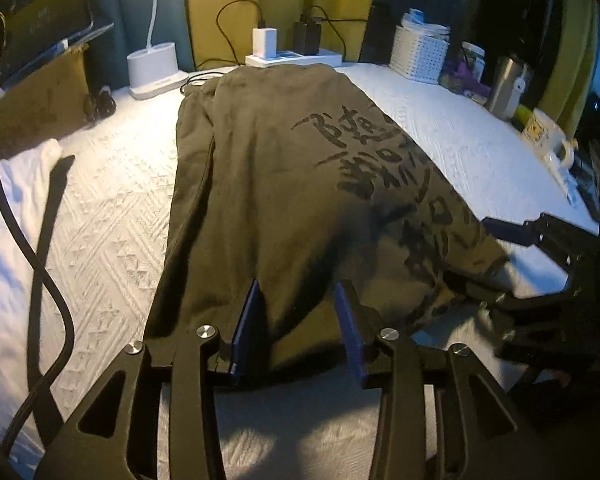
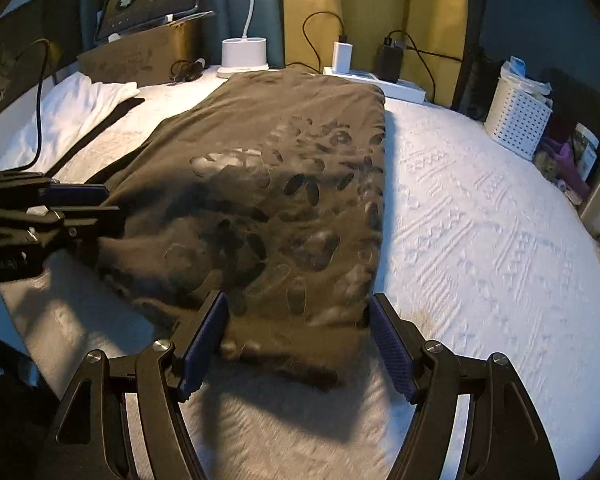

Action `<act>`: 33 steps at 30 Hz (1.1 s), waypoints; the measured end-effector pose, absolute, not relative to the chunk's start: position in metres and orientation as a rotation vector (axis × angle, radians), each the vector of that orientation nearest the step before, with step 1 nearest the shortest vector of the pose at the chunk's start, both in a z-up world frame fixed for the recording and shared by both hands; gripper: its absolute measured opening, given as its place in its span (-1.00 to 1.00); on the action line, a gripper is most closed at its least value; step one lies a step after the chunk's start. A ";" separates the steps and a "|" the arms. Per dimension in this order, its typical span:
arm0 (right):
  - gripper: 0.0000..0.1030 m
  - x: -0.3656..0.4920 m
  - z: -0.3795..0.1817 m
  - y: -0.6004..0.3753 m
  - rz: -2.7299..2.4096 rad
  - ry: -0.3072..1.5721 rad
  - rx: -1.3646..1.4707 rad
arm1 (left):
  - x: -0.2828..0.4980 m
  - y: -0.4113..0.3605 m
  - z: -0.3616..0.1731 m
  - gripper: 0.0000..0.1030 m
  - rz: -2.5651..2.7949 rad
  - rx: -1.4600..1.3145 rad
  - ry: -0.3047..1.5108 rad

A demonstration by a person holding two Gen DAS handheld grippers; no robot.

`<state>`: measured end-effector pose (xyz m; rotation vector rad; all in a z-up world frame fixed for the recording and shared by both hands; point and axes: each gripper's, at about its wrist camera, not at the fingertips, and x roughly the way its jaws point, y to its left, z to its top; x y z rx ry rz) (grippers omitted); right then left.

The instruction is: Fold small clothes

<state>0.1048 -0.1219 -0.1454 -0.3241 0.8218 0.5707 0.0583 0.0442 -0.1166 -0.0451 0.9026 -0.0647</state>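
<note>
An olive-green garment with black printed characters lies folded lengthwise on the white textured cover. At its near hem my left gripper stands open, blue pads apart, with the cloth's edge lying loosely between them. In the right wrist view the same garment stretches away from my right gripper, whose pads are spread wide on either side of the near end without pinching it. The left gripper shows at the garment's left edge. The right gripper shows at the garment's right corner.
A white lamp base, a power strip with chargers, a white basket, a metal flask and a mug line the far and right edges. A white cloth, a cardboard box and a black cable lie left.
</note>
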 end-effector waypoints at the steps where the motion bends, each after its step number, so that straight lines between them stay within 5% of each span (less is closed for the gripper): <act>1: 0.42 0.104 -0.146 -0.125 0.576 0.829 -0.311 | 0.055 0.042 -0.117 -0.14 -0.071 -0.026 0.902; 12: 0.43 0.110 -0.137 -0.144 0.629 0.888 -0.289 | 0.065 0.055 -0.084 -0.10 -0.079 -0.046 0.867; 14: 0.43 0.119 -0.131 -0.147 0.614 0.880 -0.271 | 0.076 0.056 -0.079 0.07 -0.079 -0.045 0.853; 18: 0.43 0.140 -0.121 -0.149 0.591 0.856 -0.248 | 0.102 0.055 -0.075 0.08 -0.086 -0.039 0.847; 33: 0.43 0.221 -0.140 -0.120 0.542 0.890 -0.264 | 0.168 0.059 -0.117 0.09 0.002 0.011 0.973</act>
